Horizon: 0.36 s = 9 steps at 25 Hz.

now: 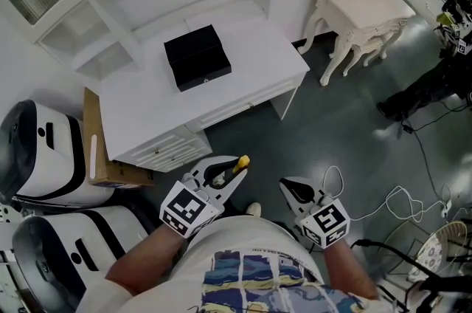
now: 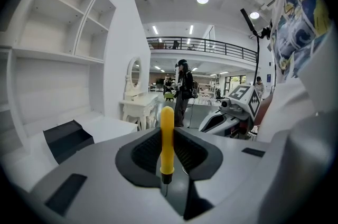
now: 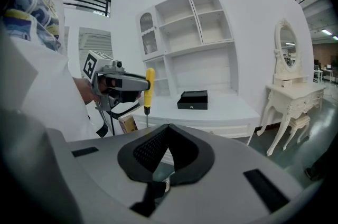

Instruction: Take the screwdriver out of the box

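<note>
Two grippers, both off the front edge of the worktop [image 1: 258,60]: one left gripper [image 1: 234,173] and one right gripper [image 1: 291,190]. One yellow-handled screwdriver [image 2: 167,138], clamped in the left gripper. One black box [image 1: 197,57] on the worktop. One cardboard box [image 1: 92,149] against the worktop's left end. Two white-and-black rounded machines [image 1: 44,149] further left of the worktop. One white dressing table [image 1: 369,9] with one oval mirror [image 3: 285,51], right of the worktop. One shelf unit [image 3: 195,33] behind the worktop.

no readable text or labels — none anywhere
</note>
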Tool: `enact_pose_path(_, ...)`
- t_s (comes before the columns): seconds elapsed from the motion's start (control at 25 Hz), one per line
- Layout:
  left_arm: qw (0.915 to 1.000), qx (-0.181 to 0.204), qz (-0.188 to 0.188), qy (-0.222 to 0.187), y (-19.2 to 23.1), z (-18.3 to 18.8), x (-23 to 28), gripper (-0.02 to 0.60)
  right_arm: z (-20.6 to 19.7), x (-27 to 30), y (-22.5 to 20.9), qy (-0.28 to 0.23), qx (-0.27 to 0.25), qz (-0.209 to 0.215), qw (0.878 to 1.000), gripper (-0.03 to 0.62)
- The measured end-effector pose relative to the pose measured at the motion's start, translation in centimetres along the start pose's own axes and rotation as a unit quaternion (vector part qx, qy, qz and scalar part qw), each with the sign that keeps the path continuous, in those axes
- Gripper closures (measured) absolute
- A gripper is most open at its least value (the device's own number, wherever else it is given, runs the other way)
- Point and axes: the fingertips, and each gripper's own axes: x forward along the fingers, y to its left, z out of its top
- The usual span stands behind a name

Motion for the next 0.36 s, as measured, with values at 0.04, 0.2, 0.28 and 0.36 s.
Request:
enact_pose_path(0.04, 1.0, -0.001, 0.0, 0.0, 0.03, -0.02, -0.01, 0.502, -0.04, 0.03, 0.02, 0.0, 0.001, 0.0, 1.0, 0.569)
enact_pose_path(0.2, 1.0, -0.001, 0.001, 0.003, 0.29, -0.25, -0.01, 0.502, -0.23, 0.36, 0.09, 0.001, 0.003, 0.002, 1.0, 0.569)
enact_pose_path(0.28, 0.9999, -0.003, 0.003, 0.009, 0.54, -0.58, 0.04, 0.502, -0.29, 0.48, 0.05, 0.002, 0.003, 0.003, 1.0, 0.569)
enact_pose_path(0.36, 0.9999, -0.005, 0.005, 0.012, 0.76, -0.74, 0.14, 0.502, -0.29, 0.57, -0.07, 0.003, 0.003, 0.003, 1.0, 0.569)
